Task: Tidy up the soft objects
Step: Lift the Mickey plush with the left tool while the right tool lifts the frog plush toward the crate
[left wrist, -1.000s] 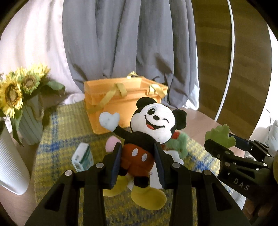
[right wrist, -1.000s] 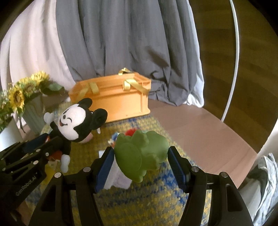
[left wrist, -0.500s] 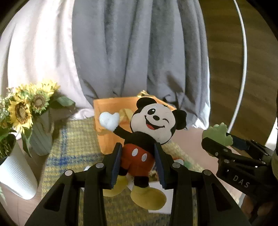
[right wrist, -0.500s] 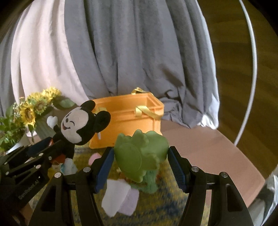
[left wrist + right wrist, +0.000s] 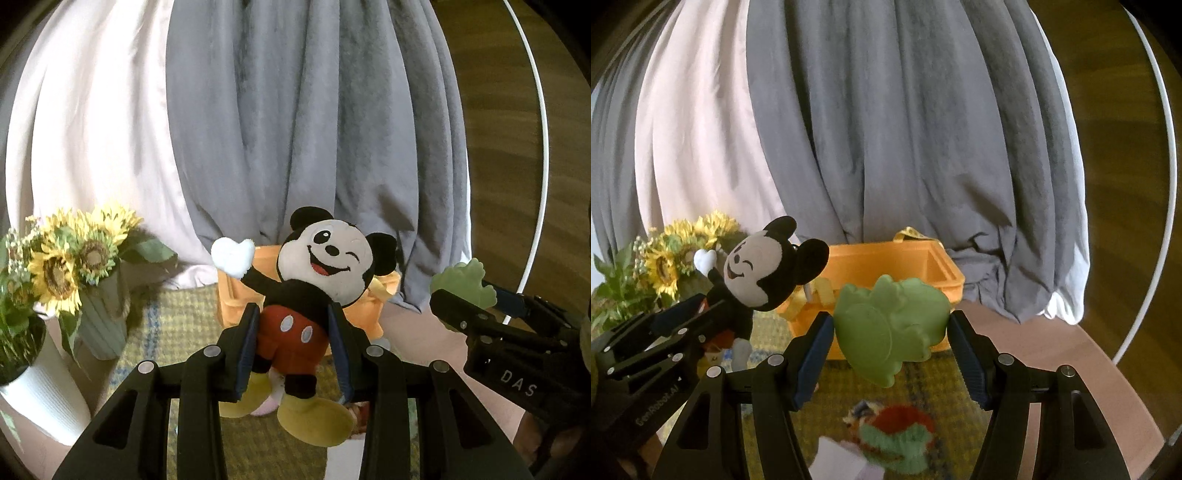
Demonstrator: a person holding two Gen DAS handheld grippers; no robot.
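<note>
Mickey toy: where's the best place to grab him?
Grip the Mickey toy by his red shorts, one of the fingers on each hip, coming from his feet, as the left gripper does. His waist is narrow, so the big head sits upright.

"DAS" in white letters on the black body of the right gripper (image 5: 476,295), read in the left wrist view at about 4 o'clock. "GenRobot.AI" in white on the black body of the left gripper (image 5: 701,314), read in the right wrist view at about 8 o'clock, slanted and a bit blurred. No other readable text on anything else.
</note>
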